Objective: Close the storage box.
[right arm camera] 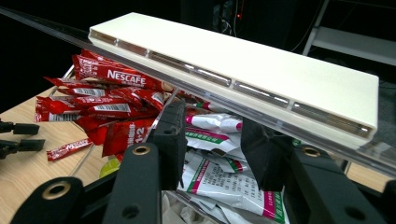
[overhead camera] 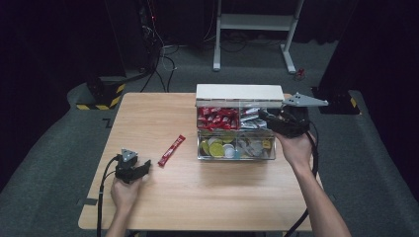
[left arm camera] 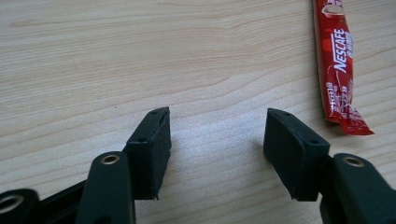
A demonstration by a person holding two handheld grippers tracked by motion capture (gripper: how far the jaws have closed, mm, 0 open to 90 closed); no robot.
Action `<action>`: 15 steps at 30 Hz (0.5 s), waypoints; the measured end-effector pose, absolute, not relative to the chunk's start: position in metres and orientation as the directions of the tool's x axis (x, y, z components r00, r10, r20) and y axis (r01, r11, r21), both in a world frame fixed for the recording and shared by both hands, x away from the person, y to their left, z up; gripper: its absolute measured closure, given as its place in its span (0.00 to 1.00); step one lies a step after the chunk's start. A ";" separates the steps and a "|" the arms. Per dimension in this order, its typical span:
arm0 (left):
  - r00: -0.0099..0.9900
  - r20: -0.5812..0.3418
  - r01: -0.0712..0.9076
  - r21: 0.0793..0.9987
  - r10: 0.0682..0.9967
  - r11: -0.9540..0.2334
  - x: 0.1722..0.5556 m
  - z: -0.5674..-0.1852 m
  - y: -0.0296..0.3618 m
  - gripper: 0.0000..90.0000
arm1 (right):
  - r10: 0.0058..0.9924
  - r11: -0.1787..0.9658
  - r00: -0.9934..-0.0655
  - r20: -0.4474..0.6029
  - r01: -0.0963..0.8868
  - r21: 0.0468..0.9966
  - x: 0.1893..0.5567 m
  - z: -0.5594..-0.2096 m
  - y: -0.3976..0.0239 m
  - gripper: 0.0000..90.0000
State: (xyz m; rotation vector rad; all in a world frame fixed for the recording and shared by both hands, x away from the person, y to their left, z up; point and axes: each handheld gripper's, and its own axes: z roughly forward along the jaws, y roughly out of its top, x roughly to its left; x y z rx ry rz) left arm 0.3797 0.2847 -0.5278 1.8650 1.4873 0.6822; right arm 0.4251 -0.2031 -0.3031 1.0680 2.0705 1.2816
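Left gripper [overhead camera: 140, 169]: rests low on the near-left of the wooden table [overhead camera: 148, 123], jaws spread apart, nothing between them.
Red Nescafé stick [overhead camera: 171, 150]: lies flat on the table just right of and beyond the left gripper, apart from it.
Right gripper [overhead camera: 267, 117]: jaws parted, reaching into the far-right compartment over the white sachets [right arm camera: 219, 163]; no grip visible.
Clear box [overhead camera: 236, 157]: right of centre, white lid [overhead camera: 239, 92] raised at the far side.
Far-left compartment: red sticks [overhead camera: 217, 117].
Near compartments: round capsules [overhead camera: 217, 146].
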 end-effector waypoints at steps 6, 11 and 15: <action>0.224 0.001 0.637 0.756 0.975 -0.147 0.380 -0.528 0.285 0.45 | 0.814 0.254 -0.581 0.003 0.361 0.897 0.421 -0.302 -0.207 0.67; 0.221 0.003 0.639 0.755 0.975 -0.147 0.380 -0.528 0.285 0.44 | 0.816 0.252 -0.579 0.004 0.360 0.898 0.417 -0.303 -0.210 0.67; 0.219 0.005 0.637 0.756 0.976 -0.147 0.380 -0.528 0.285 0.44 | 0.818 0.241 -0.575 0.012 0.363 0.900 0.415 -0.305 -0.215 0.67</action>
